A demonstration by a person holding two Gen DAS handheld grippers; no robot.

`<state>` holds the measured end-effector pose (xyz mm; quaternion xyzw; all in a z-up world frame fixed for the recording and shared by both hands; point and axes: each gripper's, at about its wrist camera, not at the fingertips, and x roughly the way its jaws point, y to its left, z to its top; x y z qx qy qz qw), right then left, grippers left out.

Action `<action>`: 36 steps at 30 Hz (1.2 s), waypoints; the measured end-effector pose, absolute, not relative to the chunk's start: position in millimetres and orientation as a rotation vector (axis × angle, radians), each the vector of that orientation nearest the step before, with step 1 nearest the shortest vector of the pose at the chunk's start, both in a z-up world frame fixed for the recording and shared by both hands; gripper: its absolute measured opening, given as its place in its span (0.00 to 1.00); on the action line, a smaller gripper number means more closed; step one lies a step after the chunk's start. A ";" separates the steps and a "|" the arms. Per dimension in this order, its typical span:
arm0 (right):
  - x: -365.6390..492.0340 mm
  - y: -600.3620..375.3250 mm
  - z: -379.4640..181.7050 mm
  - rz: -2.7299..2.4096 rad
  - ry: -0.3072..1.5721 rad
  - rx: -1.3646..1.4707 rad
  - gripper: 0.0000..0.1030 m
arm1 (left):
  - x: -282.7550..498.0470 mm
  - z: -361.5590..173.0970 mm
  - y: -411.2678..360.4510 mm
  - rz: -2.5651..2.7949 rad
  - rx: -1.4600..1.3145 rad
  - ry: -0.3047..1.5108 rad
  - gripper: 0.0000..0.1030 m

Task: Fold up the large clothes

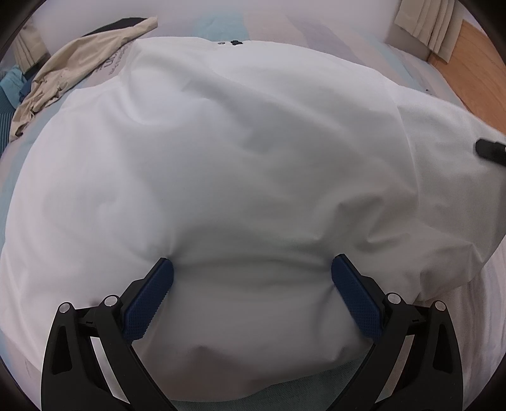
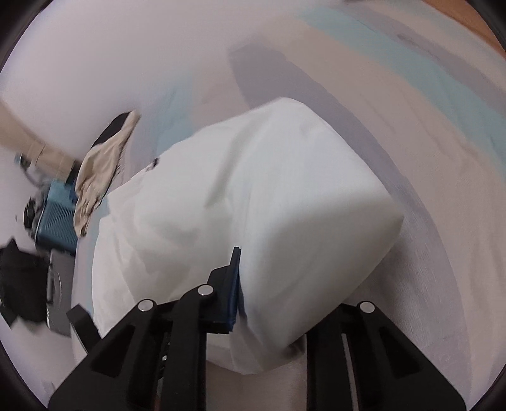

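A large white garment [image 1: 240,151] lies spread on the bed and fills the left wrist view. My left gripper [image 1: 252,268] is open; its blue pads [image 1: 148,300] press down on the cloth near its near edge, with a bulge of fabric between them. In the right wrist view a folded part of the same white garment [image 2: 268,196] is lifted and drapes over my right gripper [image 2: 253,284]. Its left blue pad [image 2: 232,291] shows against the cloth; the right finger is hidden under the fabric. The right gripper's tip shows at the far right of the left wrist view [image 1: 490,151].
A beige garment [image 1: 72,72] lies crumpled at the bed's far left; it also shows in the right wrist view [image 2: 101,170]. A blue basket [image 2: 58,215] and dark items stand beside the bed. Pastel bedsheet [image 2: 395,95], curtain [image 1: 430,22] and wooden floor [image 1: 474,72] lie beyond.
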<state>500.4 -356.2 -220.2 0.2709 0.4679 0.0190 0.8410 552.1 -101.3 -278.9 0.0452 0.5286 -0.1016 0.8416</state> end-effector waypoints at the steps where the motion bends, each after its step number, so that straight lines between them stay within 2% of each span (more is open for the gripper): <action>1: 501.4 -351.4 -215.2 0.049 0.985 0.551 0.17 | 553.8 -276.5 -100.3 -0.220 0.089 1.126 0.95; 6: 509.2 -329.9 -190.0 0.090 0.955 0.455 0.17 | 558.6 -248.3 -83.8 -0.214 0.055 1.118 0.94; 11: 516.1 -302.0 -163.7 0.129 0.914 0.349 0.17 | 557.4 -223.4 -28.4 -0.119 0.040 1.088 0.94; 16: 524.0 -253.4 -134.9 0.202 0.866 0.227 0.15 | 552.7 -224.7 31.9 -0.003 0.016 1.096 0.94; 20: 533.7 -190.4 -115.1 0.305 0.834 0.107 0.06 | 545.8 -241.8 64.6 0.022 -0.047 1.141 0.94; 25: 550.7 -111.1 -128.1 0.422 0.888 0.045 0.05 | 530.2 -233.9 72.3 0.004 -0.035 1.119 0.94; 31: 552.8 -67.2 -134.7 0.454 0.906 0.015 0.04 | 515.6 -219.2 112.3 0.024 -0.046 1.080 0.94; 36: 540.4 -12.2 -131.7 0.549 0.901 -0.083 0.04 | 504.1 -232.4 145.7 0.052 -0.095 1.113 0.94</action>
